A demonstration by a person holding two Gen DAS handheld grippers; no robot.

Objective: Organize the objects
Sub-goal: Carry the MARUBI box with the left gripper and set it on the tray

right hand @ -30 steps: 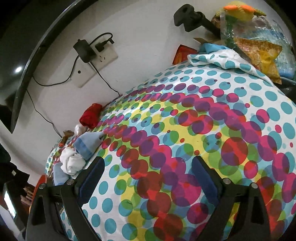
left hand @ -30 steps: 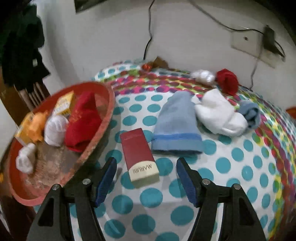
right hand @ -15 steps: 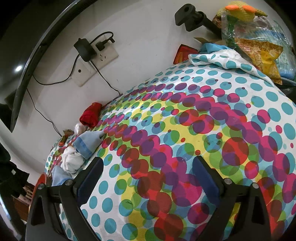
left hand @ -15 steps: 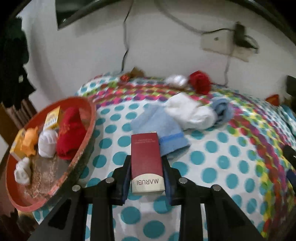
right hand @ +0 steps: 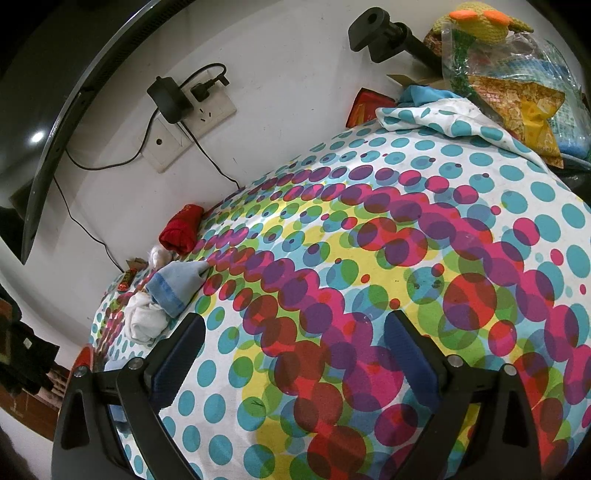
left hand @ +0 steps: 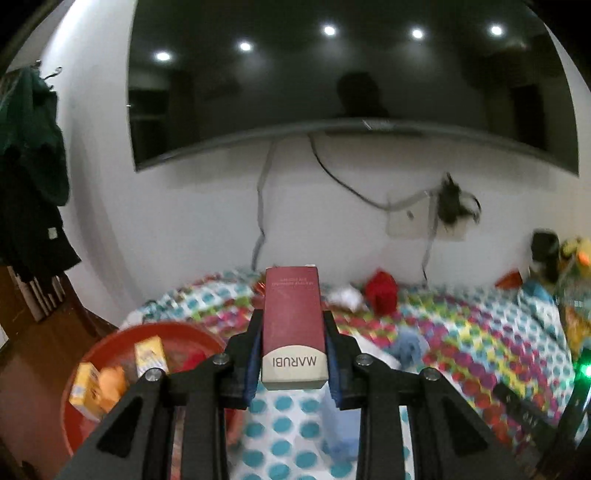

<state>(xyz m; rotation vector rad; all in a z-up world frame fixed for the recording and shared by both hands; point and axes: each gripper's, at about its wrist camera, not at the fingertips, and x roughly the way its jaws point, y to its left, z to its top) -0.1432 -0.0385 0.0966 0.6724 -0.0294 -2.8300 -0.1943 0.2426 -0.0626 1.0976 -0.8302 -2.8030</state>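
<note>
My left gripper (left hand: 292, 349) is shut on a dark red box (left hand: 292, 325) marked MARUBI, held up in the air above the dotted bedspread (left hand: 461, 332). Below and to the left sits a red tray (left hand: 110, 343) with yellow boxes (left hand: 147, 354), an orange toy and red cloth in it. Red socks (left hand: 382, 291), white socks (left hand: 347, 295) and a blue sock (left hand: 408, 343) lie on the bed beyond. My right gripper (right hand: 295, 341) stands open over the bedspread (right hand: 369, 258) with nothing between its fingers. In its view a red sock roll (right hand: 183, 229), a blue sock (right hand: 177, 286) and white socks (right hand: 144, 317) lie at far left.
A wall-mounted television (left hand: 332, 74) hangs above the bed, with cables and a wall socket (left hand: 424, 218) under it. Dark clothes (left hand: 29, 166) hang at the left. Bags, a yellow knitted toy (right hand: 476, 18) and a black mount (right hand: 380, 33) pile up at the bed's far right.
My left gripper closed on the red box lying on the bedspread, then lifted it well up, so the television now fills the top of its view. The right gripper stayed where it was.
</note>
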